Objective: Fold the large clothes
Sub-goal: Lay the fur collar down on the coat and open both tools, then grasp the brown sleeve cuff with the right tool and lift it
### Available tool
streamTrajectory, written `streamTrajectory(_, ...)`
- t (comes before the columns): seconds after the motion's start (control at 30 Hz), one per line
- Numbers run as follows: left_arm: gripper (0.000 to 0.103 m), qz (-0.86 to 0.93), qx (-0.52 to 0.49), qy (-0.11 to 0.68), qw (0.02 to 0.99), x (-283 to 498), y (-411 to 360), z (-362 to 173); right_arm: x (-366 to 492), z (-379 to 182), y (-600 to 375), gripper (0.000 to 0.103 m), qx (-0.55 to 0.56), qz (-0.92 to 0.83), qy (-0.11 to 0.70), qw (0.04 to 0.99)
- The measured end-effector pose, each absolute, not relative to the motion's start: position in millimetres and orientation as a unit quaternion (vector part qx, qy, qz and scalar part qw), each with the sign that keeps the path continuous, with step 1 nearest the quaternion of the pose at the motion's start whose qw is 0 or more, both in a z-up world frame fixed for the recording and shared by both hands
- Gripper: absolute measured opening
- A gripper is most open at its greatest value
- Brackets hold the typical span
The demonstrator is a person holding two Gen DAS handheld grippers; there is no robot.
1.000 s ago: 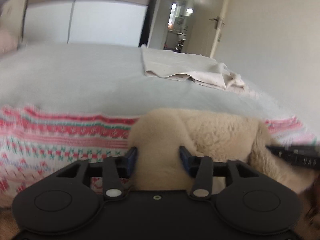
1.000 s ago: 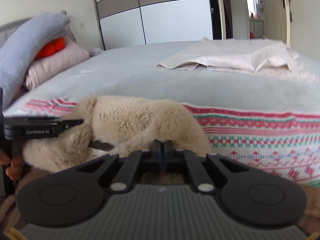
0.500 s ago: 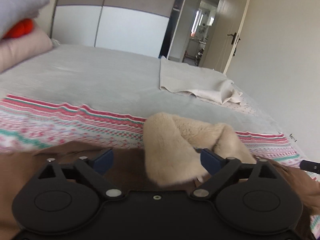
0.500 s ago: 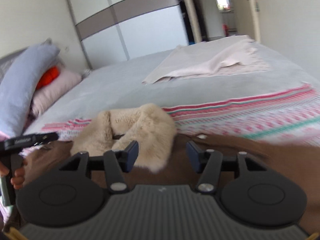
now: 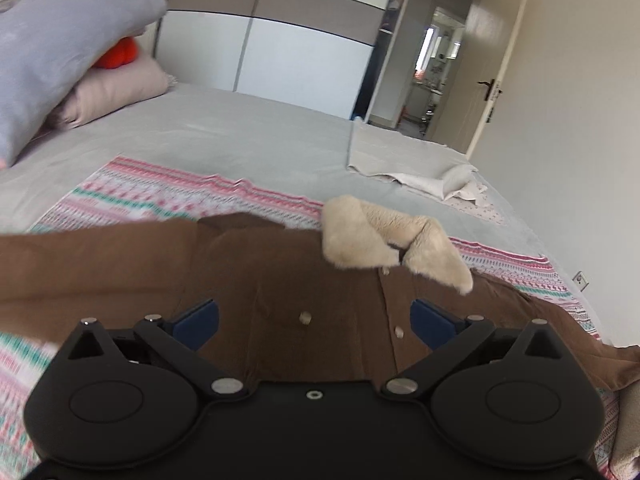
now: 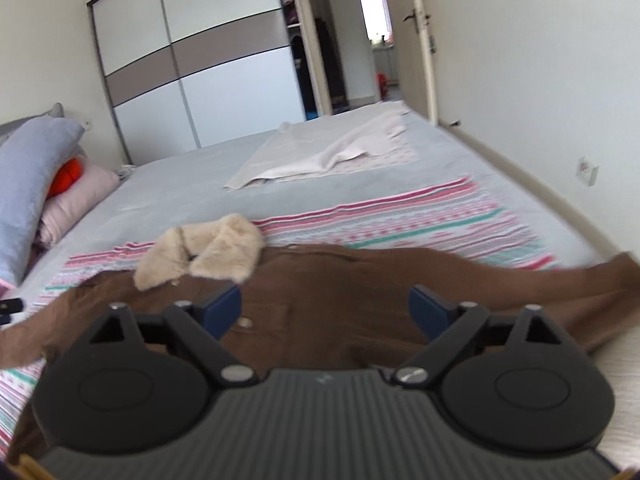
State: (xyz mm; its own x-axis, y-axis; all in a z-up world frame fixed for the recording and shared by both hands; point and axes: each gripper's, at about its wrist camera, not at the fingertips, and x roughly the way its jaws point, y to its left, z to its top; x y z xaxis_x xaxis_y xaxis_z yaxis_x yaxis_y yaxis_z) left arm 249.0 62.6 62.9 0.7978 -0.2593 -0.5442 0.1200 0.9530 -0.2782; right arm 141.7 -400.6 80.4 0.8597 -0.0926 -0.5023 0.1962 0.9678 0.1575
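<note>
I've got both the left gripper [image 5: 314, 320] and right gripper [image 6: 325, 307] with jaws just swung wide and empty above the brown coat [image 5: 280, 272] spread front-up on the bed [image 5: 240, 136], so next I judge a sleeve needs grasping to fold inward.

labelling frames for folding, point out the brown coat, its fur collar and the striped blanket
brown coat [image 5: 280, 280], left wrist view, chest panel
fur collar [image 5: 352, 236], left wrist view, left lapel
striped blanket [image 6: 400, 220], right wrist view, bare patterned part
</note>
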Motion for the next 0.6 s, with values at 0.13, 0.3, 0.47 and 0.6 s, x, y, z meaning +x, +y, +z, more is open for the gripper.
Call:
streamTrajectory(0.13,0.103,-0.075,-0.127,0.28,0.948,224,57,53,115,79,-433,0.099,0.101,-0.127,0.254,0.954)
streamTrajectory(0.3,0.103,-0.06,-0.15,0.244,0.956,215,43,18,99,61,-487,0.099,0.132,-0.228,0.261,0.929)
streamTrajectory(0.47,0.103,-0.058,-0.156,0.248,0.954,227,37,-2,107,30,-537,0.096,0.185,-0.302,0.267,0.896)
streamTrajectory(0.6,0.103,-0.064,-0.171,0.253,0.95,233,39,-9,118,9,-566,0.092,0.219,-0.334,0.264,0.878)
